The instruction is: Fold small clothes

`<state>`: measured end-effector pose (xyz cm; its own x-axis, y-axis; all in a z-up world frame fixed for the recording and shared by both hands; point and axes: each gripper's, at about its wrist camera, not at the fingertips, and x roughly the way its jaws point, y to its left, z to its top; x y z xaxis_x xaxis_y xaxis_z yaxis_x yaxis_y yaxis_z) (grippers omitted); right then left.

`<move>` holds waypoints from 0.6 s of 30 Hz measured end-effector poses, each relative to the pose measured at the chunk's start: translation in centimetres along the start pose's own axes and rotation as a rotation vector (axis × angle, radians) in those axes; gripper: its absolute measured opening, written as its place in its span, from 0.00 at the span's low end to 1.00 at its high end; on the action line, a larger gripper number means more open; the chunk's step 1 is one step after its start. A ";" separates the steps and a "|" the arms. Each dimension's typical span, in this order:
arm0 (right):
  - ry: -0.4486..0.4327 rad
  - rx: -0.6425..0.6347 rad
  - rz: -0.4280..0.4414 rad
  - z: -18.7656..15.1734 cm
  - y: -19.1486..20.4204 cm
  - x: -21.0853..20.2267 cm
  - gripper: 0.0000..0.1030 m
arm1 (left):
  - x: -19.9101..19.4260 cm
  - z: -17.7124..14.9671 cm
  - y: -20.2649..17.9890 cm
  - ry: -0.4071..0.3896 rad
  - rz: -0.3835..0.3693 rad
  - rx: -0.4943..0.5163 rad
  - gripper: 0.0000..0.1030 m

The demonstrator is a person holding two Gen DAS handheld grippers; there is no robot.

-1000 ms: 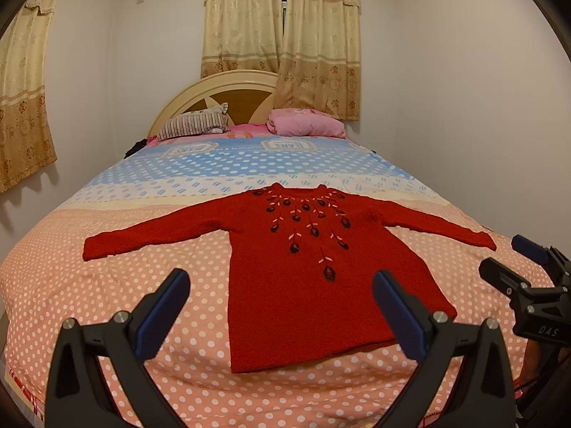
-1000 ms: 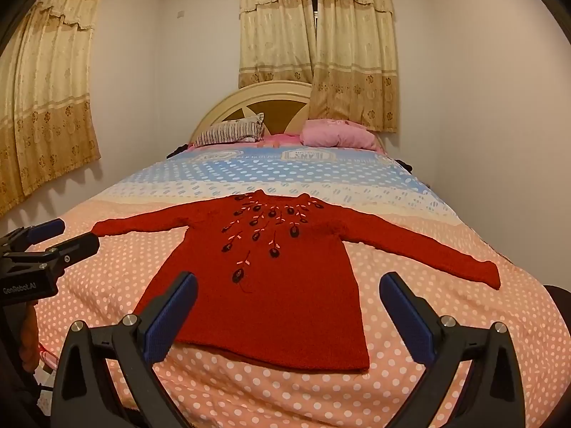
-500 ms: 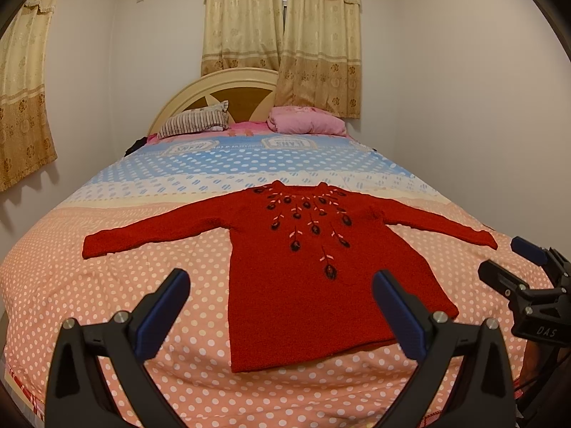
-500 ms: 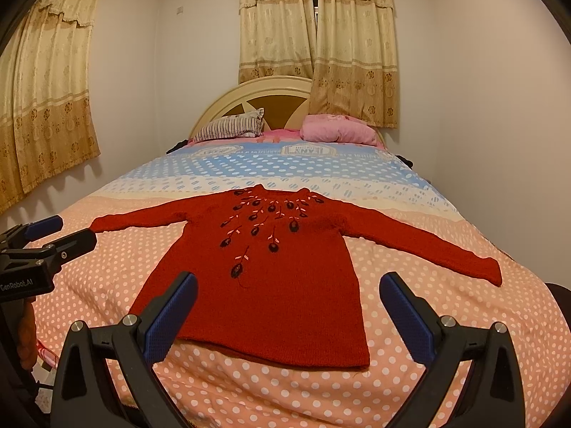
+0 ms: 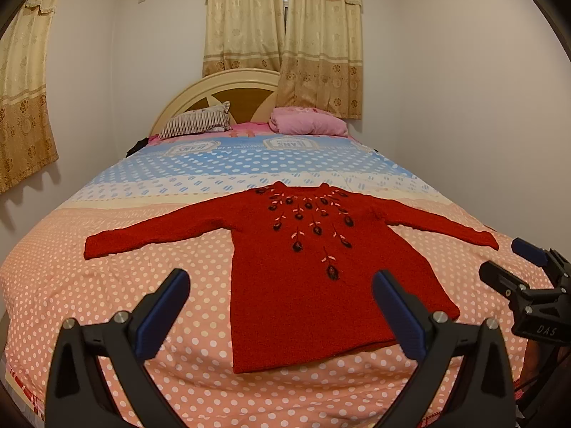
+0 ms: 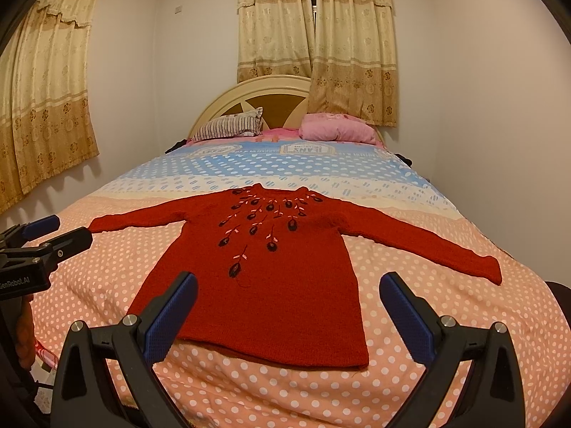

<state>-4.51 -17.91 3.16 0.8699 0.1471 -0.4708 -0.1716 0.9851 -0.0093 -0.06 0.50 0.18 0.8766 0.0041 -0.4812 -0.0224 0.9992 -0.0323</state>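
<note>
A small red knitted sweater (image 5: 314, 285) with dark embroidered flowers lies flat, front up, sleeves spread, on the polka-dot bedspread (image 5: 107, 299); the right wrist view shows the sweater (image 6: 278, 278) too. My left gripper (image 5: 282, 285) hovers open before the hem, blue pads wide apart, holding nothing. My right gripper (image 6: 289, 289) is likewise open and empty, short of the hem. In the left wrist view the right gripper (image 5: 514, 260) appears at the right edge; in the right wrist view the left gripper (image 6: 60, 228) appears at the left edge.
A striped pillow (image 5: 200, 125) and a pink pillow (image 5: 310, 125) lie at the headboard (image 5: 214, 89). Curtains (image 5: 285, 35) hang behind. Walls stand close on both sides of the bed. The bed's near edge drops off just below the hem.
Both views have shifted slightly; the sweater sits a little lower in the frames. The sweater lies as before and both grippers stay open.
</note>
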 end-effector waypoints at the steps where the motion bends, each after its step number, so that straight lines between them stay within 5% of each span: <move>1: 0.000 -0.001 -0.001 0.0 0.0 0.0 0.99 | 0.0 0.0 0.1 0.000 -0.001 0.000 1.00; 18: 0.009 -0.001 0.004 0.1 -0.1 0.0 0.99 | 0.2 -0.2 0.0 0.006 -0.001 0.003 1.00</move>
<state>-4.44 -17.97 3.20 0.8648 0.1505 -0.4790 -0.1757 0.9844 -0.0080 0.00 0.48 -0.06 0.8735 0.0026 -0.4868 -0.0197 0.9994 -0.0300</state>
